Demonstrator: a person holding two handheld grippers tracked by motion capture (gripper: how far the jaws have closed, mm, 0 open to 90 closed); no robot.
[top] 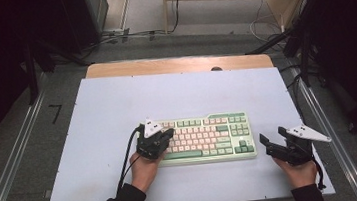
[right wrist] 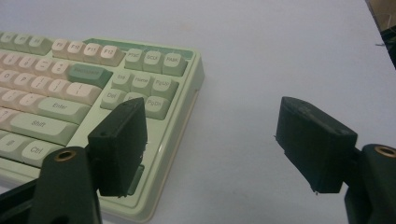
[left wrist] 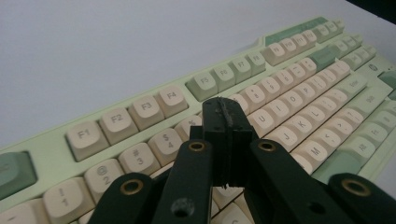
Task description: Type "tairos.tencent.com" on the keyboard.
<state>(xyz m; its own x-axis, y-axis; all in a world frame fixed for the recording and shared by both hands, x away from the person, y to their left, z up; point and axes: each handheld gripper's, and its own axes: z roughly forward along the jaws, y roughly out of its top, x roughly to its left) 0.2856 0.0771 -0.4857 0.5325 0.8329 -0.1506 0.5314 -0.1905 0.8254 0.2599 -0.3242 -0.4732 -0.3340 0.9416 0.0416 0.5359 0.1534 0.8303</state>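
Left gripper pinched closed, empty, over keyboard left half; press one key squarely with the joined tips. Right gripper wide apart, idle at right

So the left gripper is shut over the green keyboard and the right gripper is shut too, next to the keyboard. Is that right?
Not quite. The left gripper is shut over the green keyboard, but the right gripper is open: the right gripper view shows its two black jaws standing far apart with nothing between them, beside the keyboard's right end.
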